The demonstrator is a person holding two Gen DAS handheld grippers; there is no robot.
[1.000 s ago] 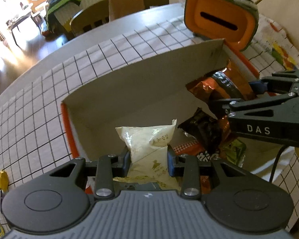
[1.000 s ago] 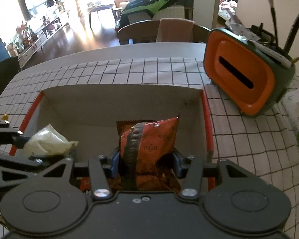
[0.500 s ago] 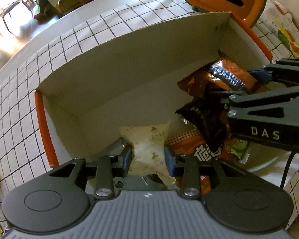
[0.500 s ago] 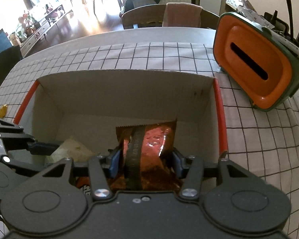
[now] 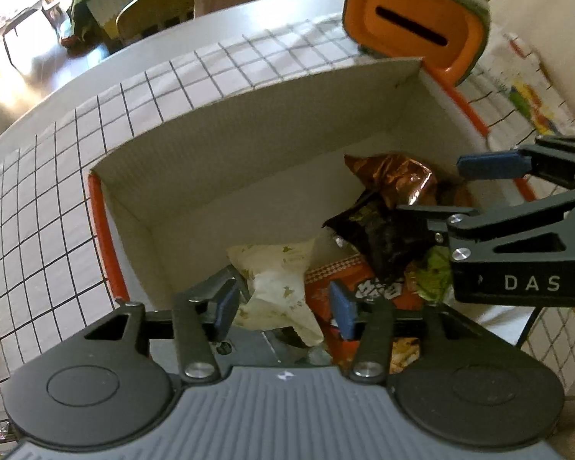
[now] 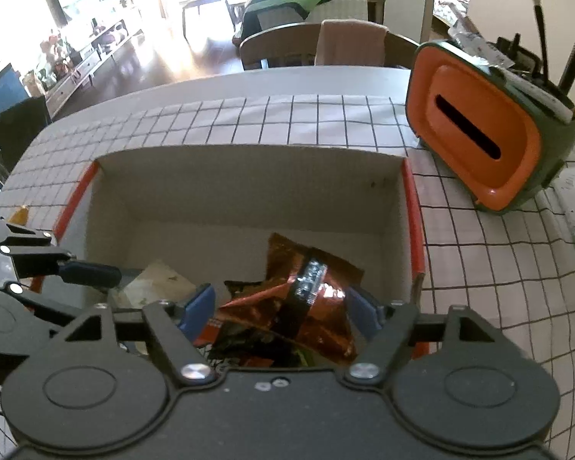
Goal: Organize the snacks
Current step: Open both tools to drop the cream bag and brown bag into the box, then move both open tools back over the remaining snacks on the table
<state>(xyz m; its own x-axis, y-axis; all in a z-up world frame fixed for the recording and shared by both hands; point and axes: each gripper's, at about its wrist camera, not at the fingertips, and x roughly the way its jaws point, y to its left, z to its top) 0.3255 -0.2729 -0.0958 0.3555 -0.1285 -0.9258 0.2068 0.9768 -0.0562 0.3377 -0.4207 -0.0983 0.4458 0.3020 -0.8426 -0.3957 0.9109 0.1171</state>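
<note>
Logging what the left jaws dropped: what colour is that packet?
Pale cream packet with small olive-green print; left wrist view.

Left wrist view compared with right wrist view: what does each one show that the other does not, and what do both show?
Only the left wrist view shows the red snack pack with white lettering and a green packet under the pile. Only the right wrist view shows the bright living room beyond the table. Both show the cardboard box, the pale packet, the shiny orange packet, the orange holder, and both grippers, left and right, open over the snacks after just widening.
</note>
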